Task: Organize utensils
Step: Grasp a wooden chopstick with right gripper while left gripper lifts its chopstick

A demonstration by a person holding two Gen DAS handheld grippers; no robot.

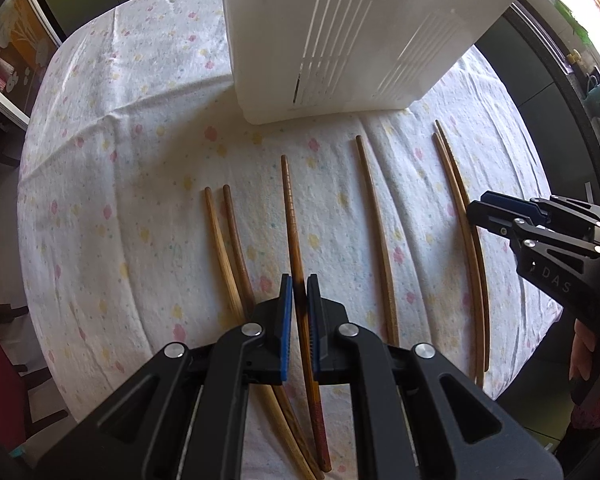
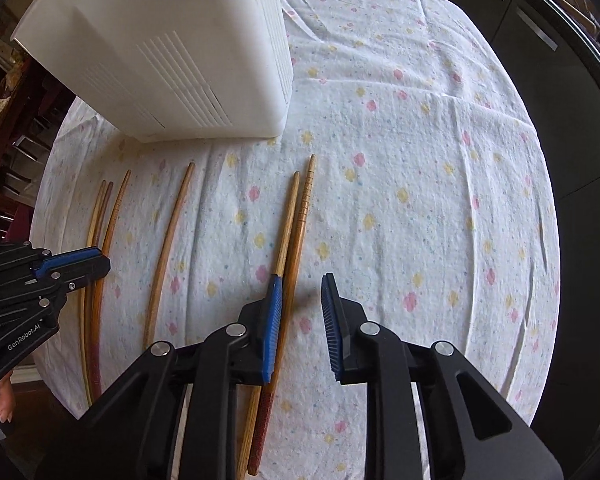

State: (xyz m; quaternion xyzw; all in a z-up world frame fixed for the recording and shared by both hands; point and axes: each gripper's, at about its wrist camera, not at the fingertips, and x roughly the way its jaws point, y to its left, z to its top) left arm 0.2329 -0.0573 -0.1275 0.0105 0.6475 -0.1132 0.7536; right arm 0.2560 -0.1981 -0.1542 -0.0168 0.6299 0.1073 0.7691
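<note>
While the white slotted bin (image 1: 340,40) stands at the back of the cloth-covered surface (image 1: 120,200), six chopsticks lie in front. Left hand-held gripper (image 1: 299,296) clamps the ringed chopstick (image 1: 290,208); right hand-held gripper (image 2: 300,304) w/ pads apart, "GenRobot.AI" & "DAS" printed on bodies; bin top cut off.

The white slotted container (image 1: 340,40) runs off the top edge of both wrist views, so its rim and contents cannot be seen. Ahead of the left gripper (image 1: 300,320), the near ends of the two plain chopsticks (image 1: 224,248) disappear beneath its left finger. The right gripper's (image 2: 300,320) left finger covers part of the chopstick pair (image 2: 296,216), whose near ends are hidden under its body.
</note>
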